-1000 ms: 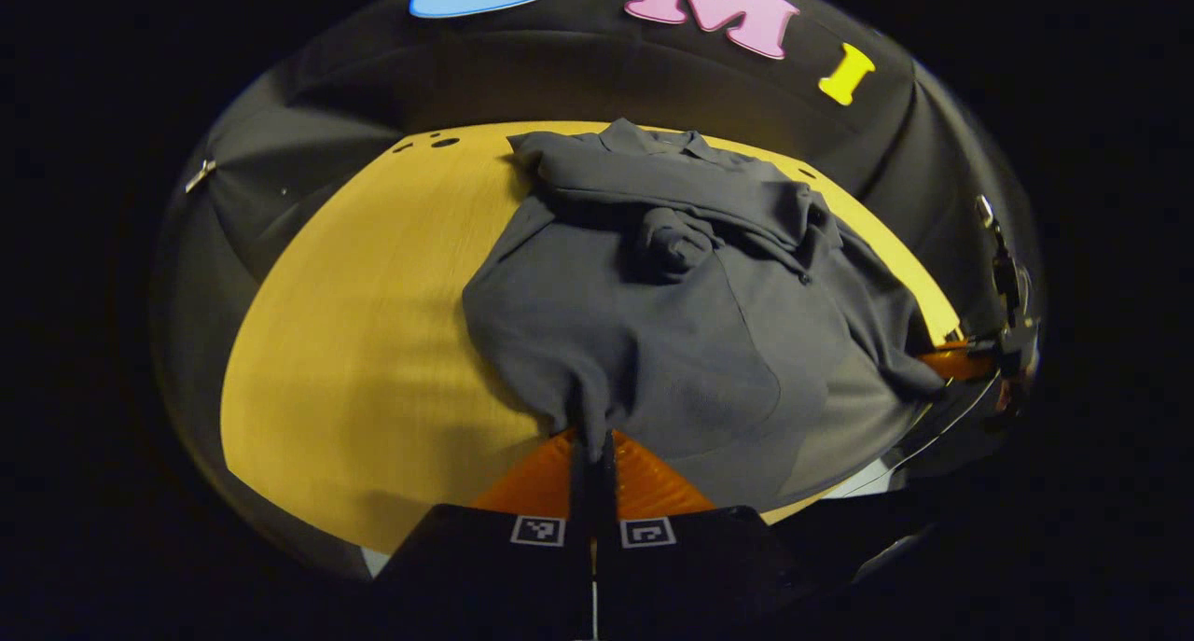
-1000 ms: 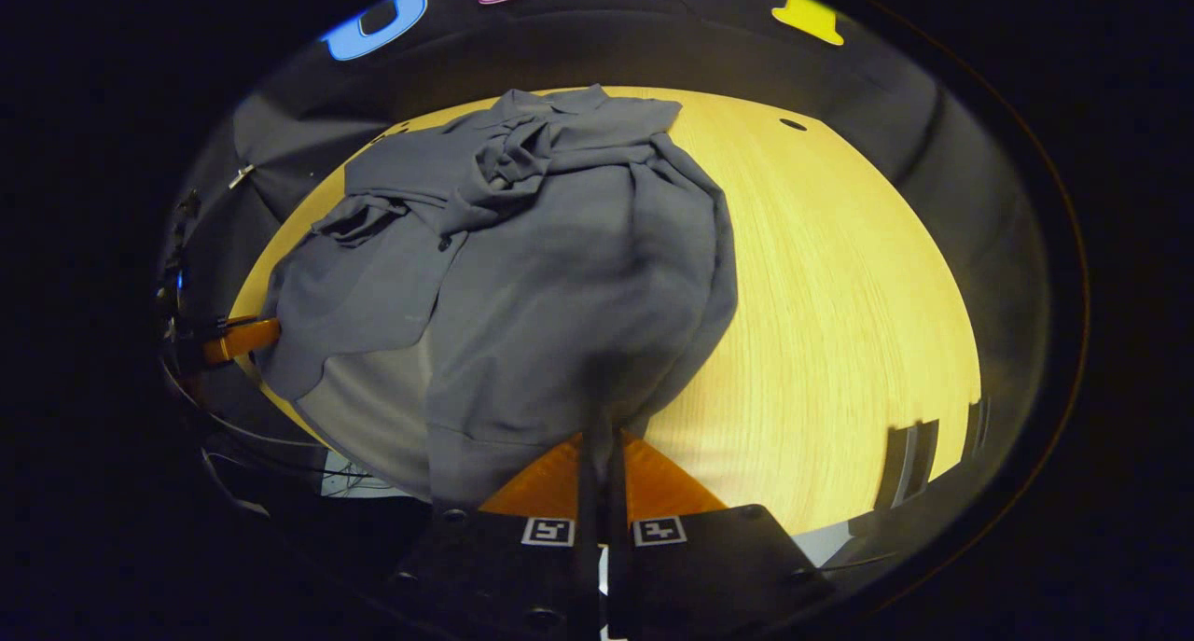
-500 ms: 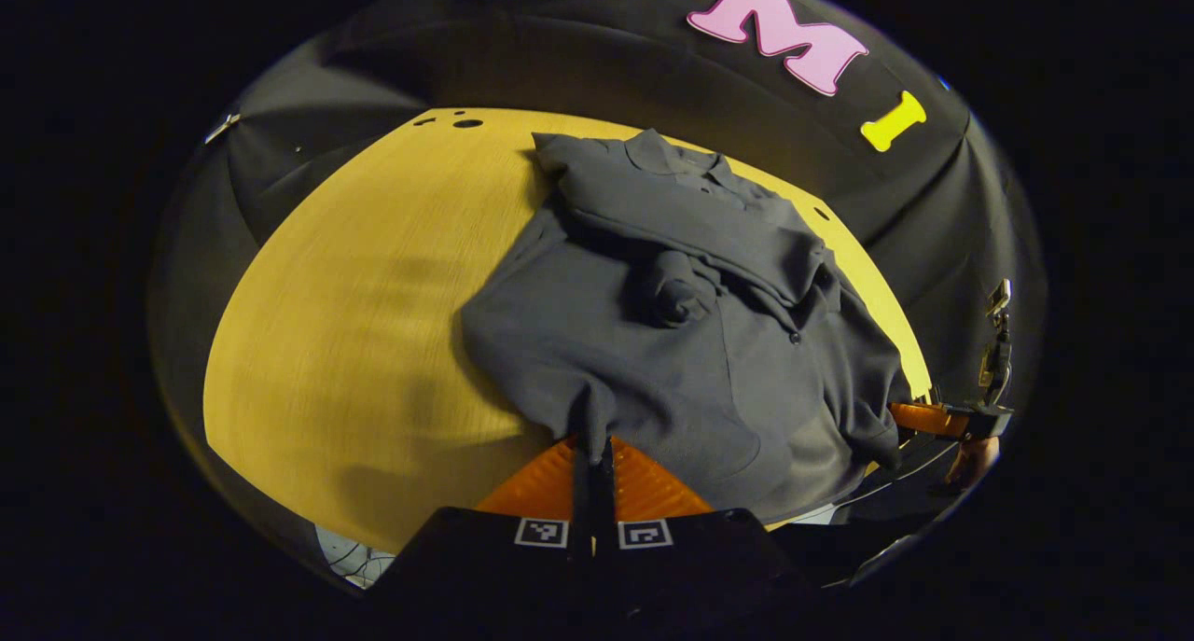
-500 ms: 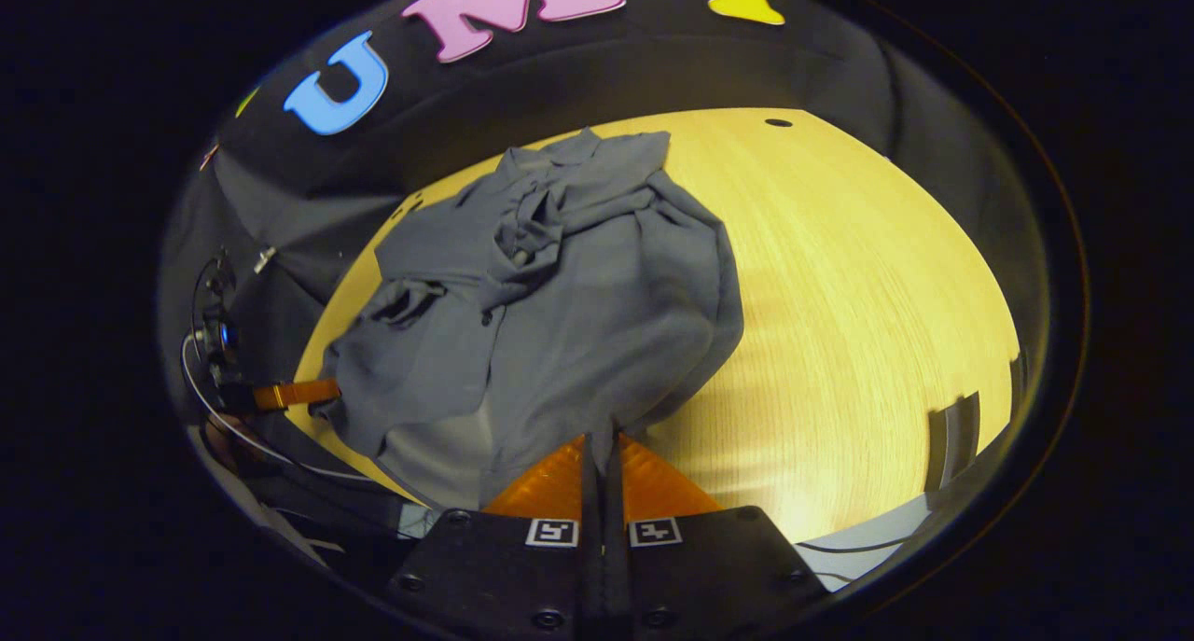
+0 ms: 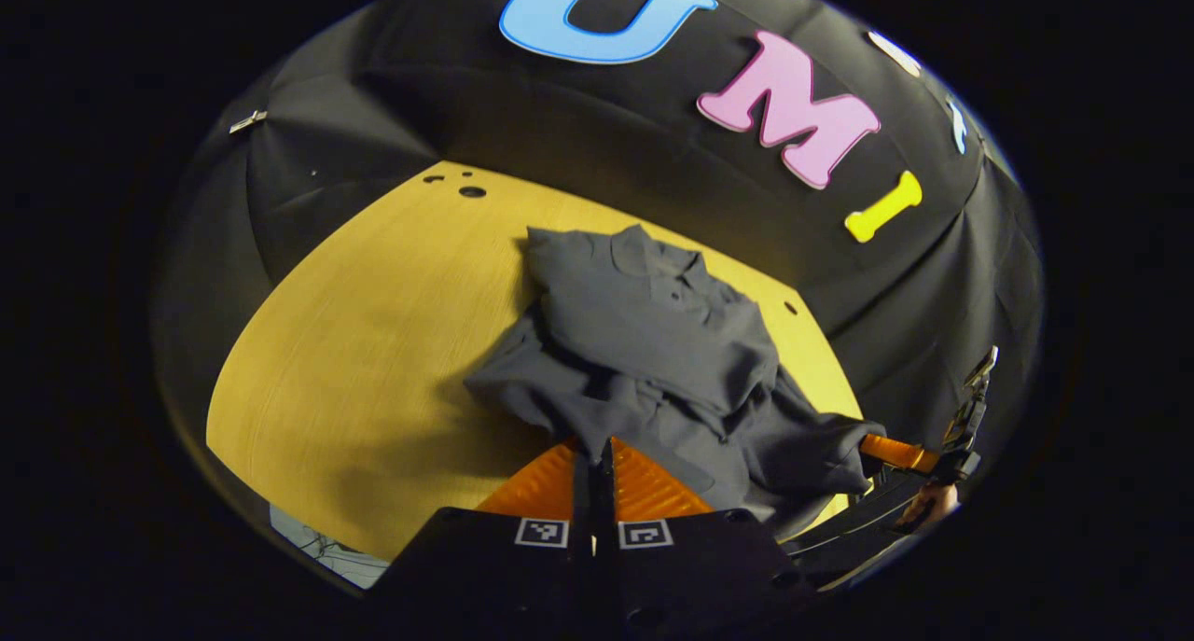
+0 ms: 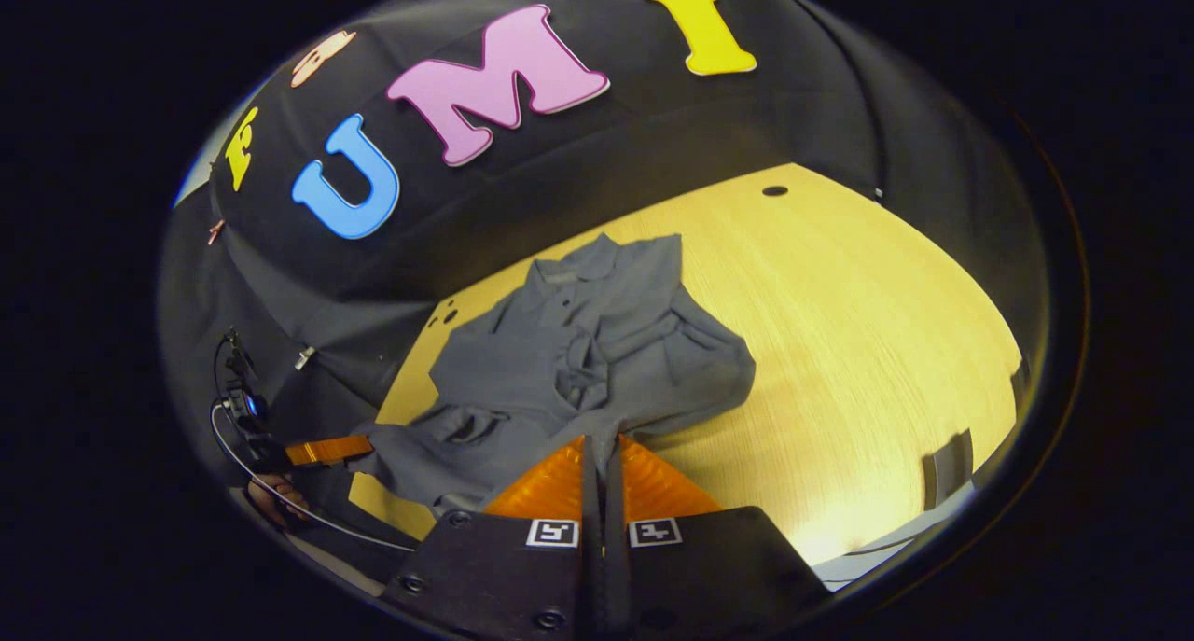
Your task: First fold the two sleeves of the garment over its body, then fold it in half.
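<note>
Fingers of the left gripper (image 5: 594, 447) pinch the grey garment's (image 5: 653, 342) hem. The right gripper (image 6: 603, 443) clamps the hem too, cloth bunched on the yellow table (image 5: 354, 342).

Both grippers closed, each pinching cloth

In the left gripper view, the left gripper (image 5: 593, 454) has its fingers pressed together on a fold of the garment (image 5: 644, 342); the right gripper (image 5: 895, 452) shows at the far right, a hand (image 5: 928, 503) below it. In the right gripper view, the right gripper's fingers meet on the garment's edge, with the left gripper far left, nipping cloth.
</note>
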`<action>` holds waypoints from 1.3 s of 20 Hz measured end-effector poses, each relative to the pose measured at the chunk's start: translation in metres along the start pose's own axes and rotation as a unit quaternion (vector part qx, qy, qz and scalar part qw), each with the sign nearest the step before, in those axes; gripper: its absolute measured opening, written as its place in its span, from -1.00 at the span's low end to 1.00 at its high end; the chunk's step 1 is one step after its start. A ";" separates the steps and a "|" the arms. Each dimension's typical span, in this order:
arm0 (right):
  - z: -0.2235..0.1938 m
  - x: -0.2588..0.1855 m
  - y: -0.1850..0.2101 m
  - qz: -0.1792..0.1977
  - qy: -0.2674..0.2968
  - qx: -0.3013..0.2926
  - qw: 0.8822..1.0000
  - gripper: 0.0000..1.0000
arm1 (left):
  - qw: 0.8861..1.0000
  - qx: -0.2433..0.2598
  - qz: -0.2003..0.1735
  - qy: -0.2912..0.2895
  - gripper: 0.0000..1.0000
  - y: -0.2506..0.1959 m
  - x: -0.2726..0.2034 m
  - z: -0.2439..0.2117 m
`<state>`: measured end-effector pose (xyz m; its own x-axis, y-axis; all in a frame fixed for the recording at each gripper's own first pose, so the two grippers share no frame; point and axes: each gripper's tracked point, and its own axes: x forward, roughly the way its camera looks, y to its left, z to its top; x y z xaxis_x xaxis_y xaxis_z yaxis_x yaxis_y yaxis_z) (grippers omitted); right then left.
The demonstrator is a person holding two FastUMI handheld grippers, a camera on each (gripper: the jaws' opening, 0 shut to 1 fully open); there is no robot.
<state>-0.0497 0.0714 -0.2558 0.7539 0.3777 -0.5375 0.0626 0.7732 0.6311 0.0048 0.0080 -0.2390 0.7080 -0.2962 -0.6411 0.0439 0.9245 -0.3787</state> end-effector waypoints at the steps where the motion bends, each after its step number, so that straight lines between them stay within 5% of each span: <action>1: 0.013 0.002 0.004 0.004 -0.014 -0.001 1.000 -0.90 | 1.000 -0.002 -0.003 -0.010 -0.89 -0.002 0.003 0.012; 12: 0.128 0.066 0.004 0.000 -0.105 -0.015 0.994 -0.91 | 0.996 -0.003 -0.024 -0.091 -0.89 -0.021 0.057 0.123; 26: 0.196 0.215 -0.047 -0.049 -0.117 -0.040 0.991 -0.91 | 0.994 0.015 0.025 -0.108 -0.90 0.016 0.191 0.205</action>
<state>0.2375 0.0166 -0.2908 0.8787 0.1780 -0.4429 0.0976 0.8413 0.5317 0.2848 0.0149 -0.2308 0.8443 -0.1951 -0.4991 0.0238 0.9441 -0.3289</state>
